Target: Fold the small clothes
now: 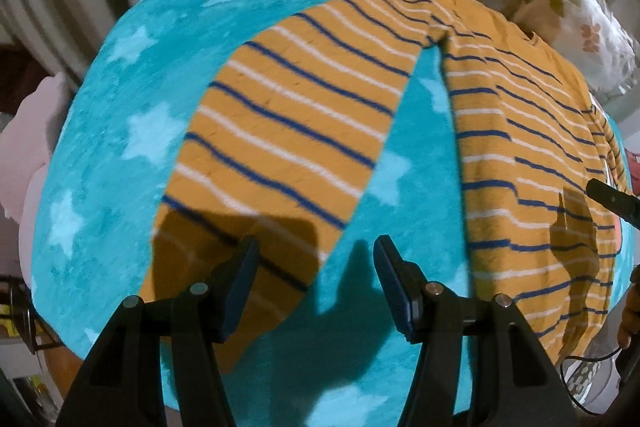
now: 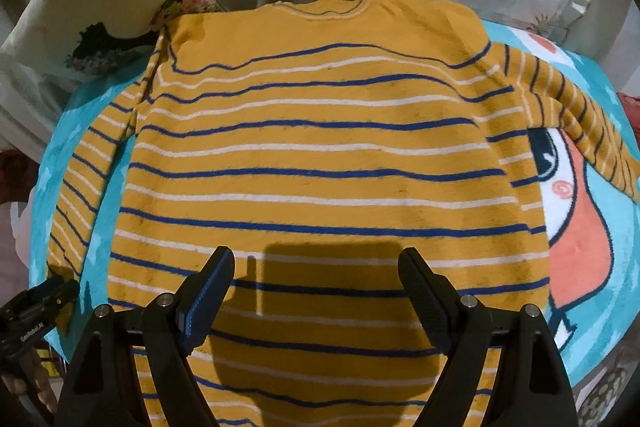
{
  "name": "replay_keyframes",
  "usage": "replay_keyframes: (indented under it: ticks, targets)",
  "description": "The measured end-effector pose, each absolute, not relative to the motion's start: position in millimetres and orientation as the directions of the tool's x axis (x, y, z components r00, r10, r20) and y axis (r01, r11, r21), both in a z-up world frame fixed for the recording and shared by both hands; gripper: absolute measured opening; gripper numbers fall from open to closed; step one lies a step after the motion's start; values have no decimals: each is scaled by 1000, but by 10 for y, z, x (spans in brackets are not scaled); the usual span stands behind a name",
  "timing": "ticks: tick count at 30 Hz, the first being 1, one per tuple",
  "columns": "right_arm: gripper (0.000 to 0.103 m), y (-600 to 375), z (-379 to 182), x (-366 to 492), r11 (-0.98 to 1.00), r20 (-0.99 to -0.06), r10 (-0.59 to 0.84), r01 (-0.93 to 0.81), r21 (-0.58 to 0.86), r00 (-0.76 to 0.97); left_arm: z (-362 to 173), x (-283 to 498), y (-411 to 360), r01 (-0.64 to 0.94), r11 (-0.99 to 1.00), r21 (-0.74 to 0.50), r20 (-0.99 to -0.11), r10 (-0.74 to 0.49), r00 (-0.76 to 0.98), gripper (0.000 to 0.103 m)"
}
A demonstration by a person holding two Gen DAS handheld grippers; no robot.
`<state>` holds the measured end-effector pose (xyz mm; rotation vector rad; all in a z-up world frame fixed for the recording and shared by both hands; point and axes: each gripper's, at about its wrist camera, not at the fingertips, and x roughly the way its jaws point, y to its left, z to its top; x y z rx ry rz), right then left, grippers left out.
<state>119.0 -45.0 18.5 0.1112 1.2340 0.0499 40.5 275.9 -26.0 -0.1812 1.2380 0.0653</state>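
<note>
Both your claws gape wide, holding nothing: left gripper (image 1: pixel 316 247) over sleeve (image 1: pixel 280 131), right gripper (image 2: pixel 316 263) over striped sweater (image 2: pixel 320 147); teal blanket (image 1: pixel 100 147) shows at lower left.

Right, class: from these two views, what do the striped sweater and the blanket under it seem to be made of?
The sweater looks like a soft knit, perhaps cotton or fleece: matte mustard surface with slightly fuzzy blue and white stripes. The blanket looks like plush synthetic fleece: brushed turquoise pile with pale printed stars. Exact fibres cannot be told.
</note>
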Motion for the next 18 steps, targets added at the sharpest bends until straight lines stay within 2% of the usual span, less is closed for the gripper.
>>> replay_keyframes:
  ticks: [13, 18]
  targets:
    - [88, -273, 164, 1198, 995, -946, 95, 1, 101, 311, -234, 329, 2854, -165, 983, -80, -940, -19, 341, 59]
    - [88, -291, 168, 1159, 995, -947, 89, 6, 96, 308, -253, 216, 3360, -327, 942, -72, -937, 48, 345, 59]
